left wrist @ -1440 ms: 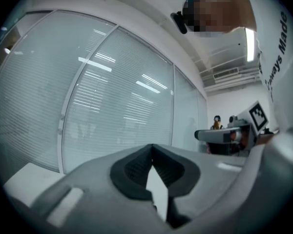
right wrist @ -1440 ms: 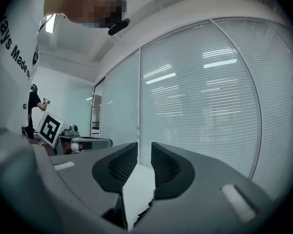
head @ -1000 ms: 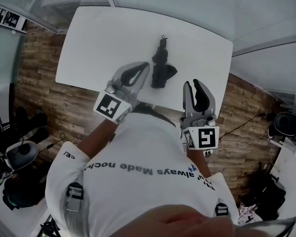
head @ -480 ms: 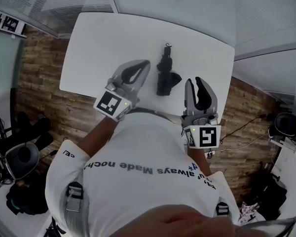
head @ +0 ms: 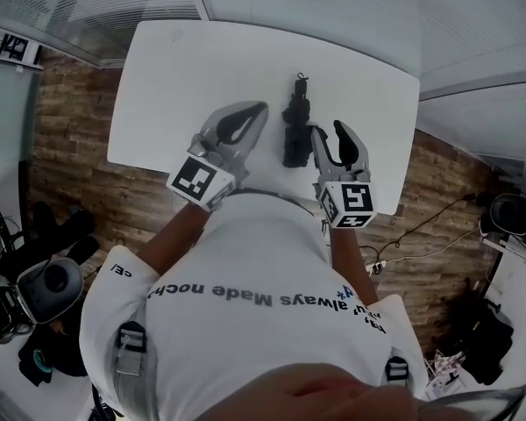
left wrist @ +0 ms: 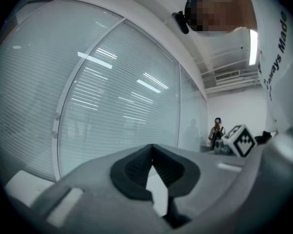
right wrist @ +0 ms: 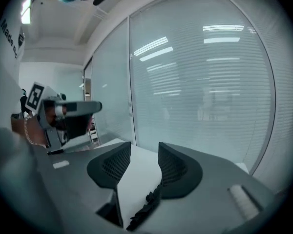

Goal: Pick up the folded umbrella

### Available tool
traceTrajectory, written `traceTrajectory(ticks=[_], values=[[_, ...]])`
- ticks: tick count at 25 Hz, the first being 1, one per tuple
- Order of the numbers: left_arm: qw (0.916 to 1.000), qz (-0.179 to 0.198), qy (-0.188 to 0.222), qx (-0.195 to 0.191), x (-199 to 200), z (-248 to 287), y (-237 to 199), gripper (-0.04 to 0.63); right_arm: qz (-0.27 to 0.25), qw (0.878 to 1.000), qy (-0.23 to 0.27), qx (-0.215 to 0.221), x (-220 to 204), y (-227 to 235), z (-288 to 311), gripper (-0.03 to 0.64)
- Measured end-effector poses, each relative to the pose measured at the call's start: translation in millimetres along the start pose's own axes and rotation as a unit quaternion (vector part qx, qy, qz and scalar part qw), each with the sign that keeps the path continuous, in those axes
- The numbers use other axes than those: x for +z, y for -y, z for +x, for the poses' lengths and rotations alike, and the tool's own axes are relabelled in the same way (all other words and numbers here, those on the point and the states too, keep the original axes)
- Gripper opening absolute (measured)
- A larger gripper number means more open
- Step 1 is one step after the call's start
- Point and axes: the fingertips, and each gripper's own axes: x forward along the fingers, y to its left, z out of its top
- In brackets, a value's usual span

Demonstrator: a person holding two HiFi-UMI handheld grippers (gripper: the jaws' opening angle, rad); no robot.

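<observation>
A black folded umbrella (head: 294,134) lies on the white table (head: 193,77). Just beside it is the right gripper (head: 328,134), its jaws opening, narrowly apart, with the umbrella low between them but not gripped. The left gripper (head: 250,117) is empty, its jaw tips together.

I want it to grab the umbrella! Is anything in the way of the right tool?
Nothing visible is in the way. The right tool is right next to the umbrella on the table, and no other thing lies between them. Its jaws are opening, and nothing is pressed between them yet.
</observation>
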Motion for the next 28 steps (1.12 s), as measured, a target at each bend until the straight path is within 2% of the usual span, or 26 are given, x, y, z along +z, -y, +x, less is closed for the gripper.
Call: traceTrajectory(ticks=[6, 12, 17, 23, 28], values=[[1.0, -0.006, 0.003, 0.001, -1.4, -3.0, -2.1, 0.002, 0.037, 0.993, -0.115, 0.0, -101.1, 12.2, 46.3, 0.233], [0.9999, -0.009, -0.003, 0.008, -8.6, -8.3, -14.3, 0.002, 0.07, 0.978, -0.197, -0.004, -177.7, 18.8, 78.9, 0.285], [0.9998, -0.013, -0.005, 0.01, -11.5, -9.5, -12.8, 0.002, 0.101, 0.96, -0.26, -0.006, -233.8, 25.7, 90.6, 0.324], [0.9998, -0.015, -0.011, 0.011, -15.1, -9.4, -14.0, 0.002, 0.126, 0.938, -0.322, -0.013, -275.7, 28.2, 104.0, 0.37], [0.9997, -0.016, -0.012, 0.011, -16.8, -5.8, -14.1, 0.002, 0.147, 0.912, -0.383, -0.017, -314.5, 31.3, 112.0, 0.377]])
